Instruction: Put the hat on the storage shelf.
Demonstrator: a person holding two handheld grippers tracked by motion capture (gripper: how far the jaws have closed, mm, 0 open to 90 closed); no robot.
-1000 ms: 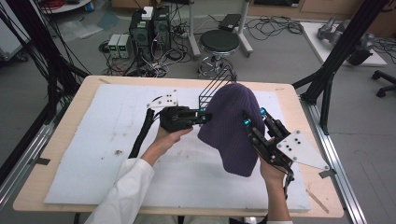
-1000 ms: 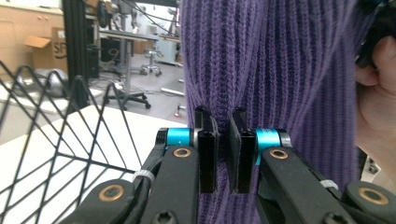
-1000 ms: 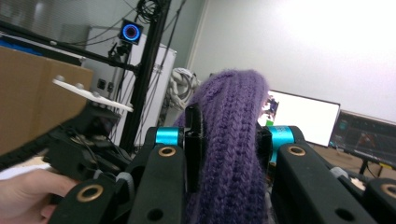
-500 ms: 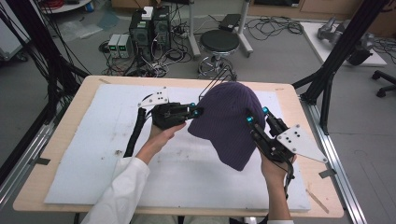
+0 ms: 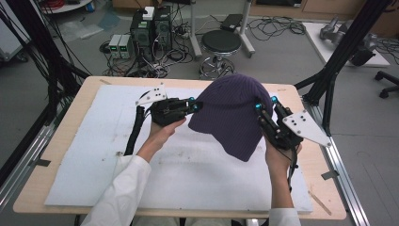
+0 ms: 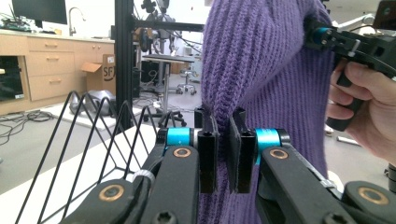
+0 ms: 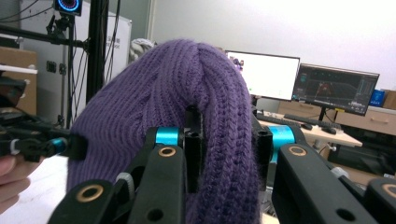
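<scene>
A purple knitted beanie (image 5: 230, 110) hangs above the white mat (image 5: 89, 155), stretched between both grippers. My left gripper (image 5: 194, 107) pinches its left edge; in the left gripper view the jaws (image 6: 223, 144) are shut on a thin fold of the knit (image 6: 261, 60). On the opposite side my right gripper (image 5: 264, 107) clamps the hat; in the right gripper view its jaws (image 7: 226, 140) are shut on a thick bunched fold of the beanie (image 7: 154, 107). The hat's lower tip droops toward the mat.
The mat covers a wooden table (image 5: 37, 188). A black wire rack (image 6: 88, 140) stands just past the left gripper. Black frame posts (image 5: 329, 80) rise at the table's corners. Beyond the far edge stand a stool (image 5: 221, 44) and electronics boxes (image 5: 150, 30).
The beanie has risen and shifted toward the far edge, spreading wider between the grippers. The right gripper moved up and away with it; the left barely moved.
</scene>
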